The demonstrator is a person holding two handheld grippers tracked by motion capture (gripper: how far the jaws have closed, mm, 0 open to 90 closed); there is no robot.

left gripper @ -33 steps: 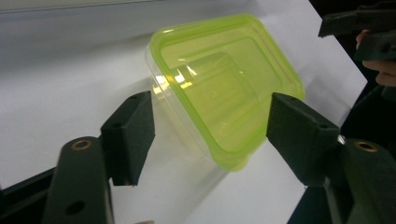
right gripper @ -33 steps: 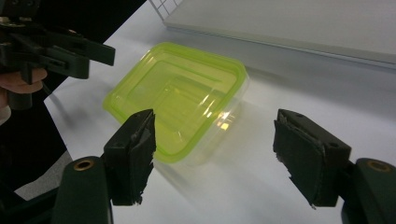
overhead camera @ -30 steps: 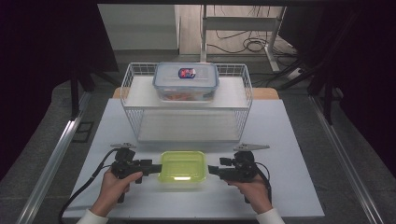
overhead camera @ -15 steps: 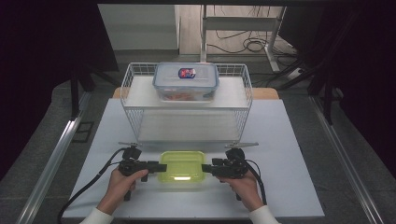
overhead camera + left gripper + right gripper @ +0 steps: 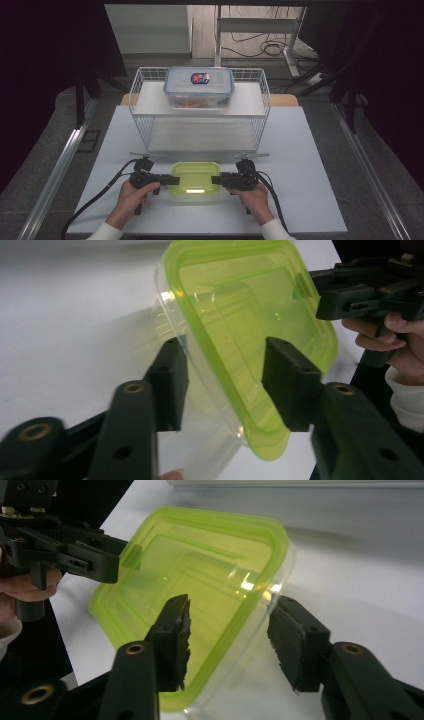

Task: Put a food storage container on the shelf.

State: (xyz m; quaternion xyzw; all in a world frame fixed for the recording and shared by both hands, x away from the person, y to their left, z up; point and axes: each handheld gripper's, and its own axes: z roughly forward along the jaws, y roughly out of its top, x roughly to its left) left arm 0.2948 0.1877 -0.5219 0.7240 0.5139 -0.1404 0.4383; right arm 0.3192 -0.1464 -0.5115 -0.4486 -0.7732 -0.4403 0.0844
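Note:
A clear food box with a lime-green lid [image 5: 195, 177] lies flat on the white table [image 5: 310, 165] near its front edge. My left gripper [image 5: 175, 179] reaches in level at the box's left end, my right gripper [image 5: 216, 180] at its right end. In the left gripper view the box [image 5: 240, 305] has its rim between the jaws of that gripper [image 5: 225, 385], one pad over the lid, one beside the clear wall. The right gripper [image 5: 230, 640] straddles the box [image 5: 200, 565] likewise, with a slim gap at its outer pad. Both pairs of jaws have just been closing on the box.
A white wire basket [image 5: 137, 107] stands behind the box at mid-table. On the shelf inside it sits a second clear lidded container [image 5: 199, 87] with a blue and red label. Black cables trail from both grippers toward the front edge.
Both grippers slid inward to the ends of the green-lidded box and came down a little. Their jaws have narrowed around its rim. The box itself has not shifted.

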